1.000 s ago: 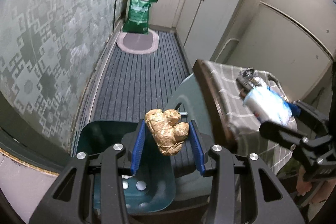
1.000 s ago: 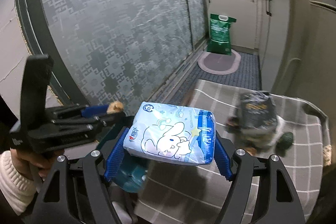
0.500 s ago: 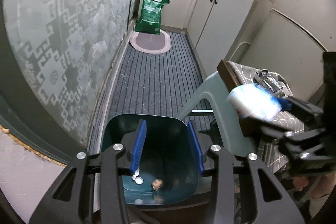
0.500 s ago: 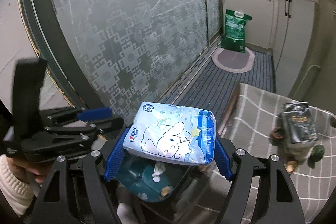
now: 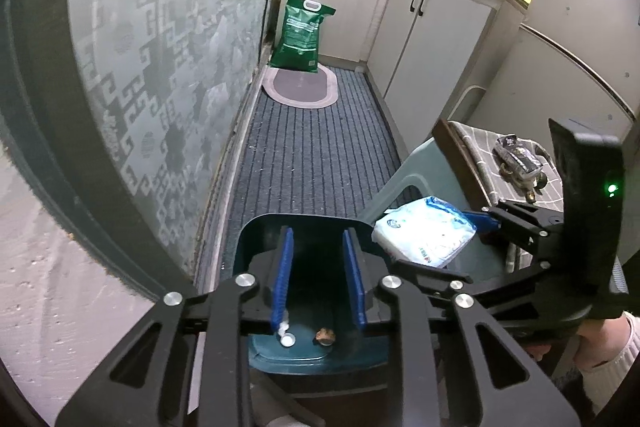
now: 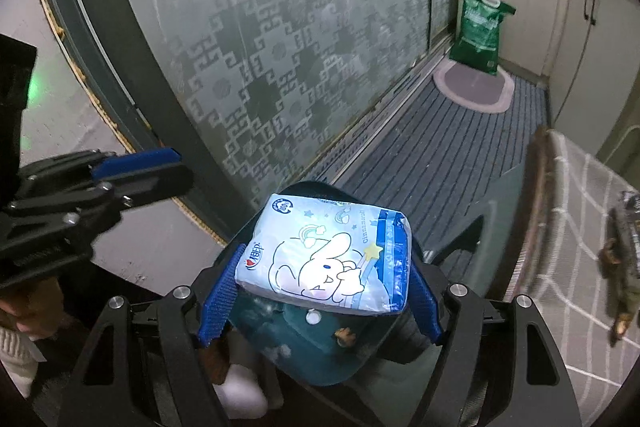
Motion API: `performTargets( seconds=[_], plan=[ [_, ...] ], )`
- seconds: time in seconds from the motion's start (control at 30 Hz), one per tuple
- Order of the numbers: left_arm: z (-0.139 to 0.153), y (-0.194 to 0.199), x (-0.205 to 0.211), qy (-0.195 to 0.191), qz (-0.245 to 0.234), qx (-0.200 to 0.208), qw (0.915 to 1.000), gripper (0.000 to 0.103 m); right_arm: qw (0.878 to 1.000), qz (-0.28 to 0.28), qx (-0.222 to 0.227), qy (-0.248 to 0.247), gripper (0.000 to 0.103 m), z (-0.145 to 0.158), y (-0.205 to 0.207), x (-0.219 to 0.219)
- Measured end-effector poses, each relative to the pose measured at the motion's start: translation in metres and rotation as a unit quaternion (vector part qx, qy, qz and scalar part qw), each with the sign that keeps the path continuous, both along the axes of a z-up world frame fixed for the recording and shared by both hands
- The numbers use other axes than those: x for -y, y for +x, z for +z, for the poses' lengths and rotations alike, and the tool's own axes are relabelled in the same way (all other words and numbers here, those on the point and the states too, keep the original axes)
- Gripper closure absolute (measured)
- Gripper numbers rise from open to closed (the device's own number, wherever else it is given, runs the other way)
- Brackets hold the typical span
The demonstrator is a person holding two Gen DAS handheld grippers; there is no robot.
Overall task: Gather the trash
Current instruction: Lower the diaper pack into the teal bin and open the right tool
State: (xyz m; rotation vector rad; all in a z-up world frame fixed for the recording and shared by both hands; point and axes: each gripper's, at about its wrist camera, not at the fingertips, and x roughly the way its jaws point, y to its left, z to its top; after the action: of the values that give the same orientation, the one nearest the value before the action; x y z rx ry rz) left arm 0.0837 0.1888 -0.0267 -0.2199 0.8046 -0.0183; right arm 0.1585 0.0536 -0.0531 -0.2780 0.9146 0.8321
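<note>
Held over the open teal bin: a pale blue tissue pack printed with a cartoon rabbit, pinched flat between the blue pads of the right hand-held gripper, directly above the bin's mouth and not yet let go. Seen from the left wrist, the same tissue pack poised at the bin's right rim. Alongside, the left hand-held gripper, spread wide with nothing between its pads, aimed down into the bin. At the bottom of the bin, a small brown lump and a white cap-like scrap, too small to identify further. Off to the right, on the desk under its grey checked cloth, a dark crumpled wrapper with a few small dark bits beside it, well apart from the bin. Beyond, a striped floor mat, an oval rug and a green sack against the cabinets. Judged from this: collection partly done, some scraps binned, the pack one release away from joining them, and the wrapper with its bits on the desk apparently left to gather.
</note>
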Motion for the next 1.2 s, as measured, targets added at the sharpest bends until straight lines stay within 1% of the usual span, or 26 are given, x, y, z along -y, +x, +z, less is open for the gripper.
performTargets(
  seconds=[0.1,0.2,0.33,0.47,0.6,0.7,0.8,0.93,1.03,1.13,1.17,1.2],
  plan=[
    [-0.002,-0.003,-0.003,0.007,0.003,-0.009,0.9999,0.08,1.0,0.01,-0.018,0.002,0.028,-0.008,-0.002,-0.01],
    [-0.006,-0.004,-0.004,0.01,0.001,-0.018,0.9998,0.081,0.999,0.024,-0.013,-0.016,0.028,-0.016,-0.006,-0.022],
    [-0.014,-0.005,-0.006,0.014,-0.003,-0.031,0.9994,0.085,0.999,0.034,-0.031,-0.029,0.028,-0.031,-0.005,-0.034],
    [-0.02,-0.007,-0.008,0.017,-0.006,-0.042,0.999,0.086,0.997,0.037,-0.047,-0.044,0.028,-0.047,-0.001,-0.042],
    [-0.019,-0.01,-0.012,0.014,-0.004,-0.041,0.999,0.087,0.995,0.037,-0.064,-0.067,0.028,-0.068,0.003,-0.047],
    [-0.017,-0.012,-0.013,0.012,-0.004,-0.04,0.9991,0.087,0.994,0.034,-0.068,-0.082,0.028,-0.081,0.005,-0.051],
    [-0.015,-0.014,-0.013,0.012,-0.004,-0.038,0.9992,0.087,0.991,0.033,-0.084,-0.096,0.026,-0.092,0.007,-0.051],
    [-0.007,-0.016,-0.015,0.013,0.002,-0.028,0.9995,0.087,0.992,0.032,-0.082,-0.094,0.025,-0.089,0.007,-0.053],
    [0.0,-0.02,-0.015,0.009,0.003,-0.016,0.9998,0.086,0.993,0.031,-0.083,-0.08,0.024,-0.081,0.008,-0.051],
    [0.007,-0.022,-0.013,0.012,0.003,-0.005,0.9999,0.085,0.994,0.035,-0.071,-0.072,0.025,-0.071,0.005,-0.051],
    [0.01,-0.023,-0.011,0.013,0.002,-0.001,0.9999,0.083,0.995,0.035,-0.067,-0.07,0.026,-0.067,0.005,-0.051],
    [0.012,-0.023,-0.009,0.015,0.002,0.002,0.9999,0.08,0.995,0.036,-0.062,-0.064,0.032,-0.061,0.004,-0.05]
  ],
)
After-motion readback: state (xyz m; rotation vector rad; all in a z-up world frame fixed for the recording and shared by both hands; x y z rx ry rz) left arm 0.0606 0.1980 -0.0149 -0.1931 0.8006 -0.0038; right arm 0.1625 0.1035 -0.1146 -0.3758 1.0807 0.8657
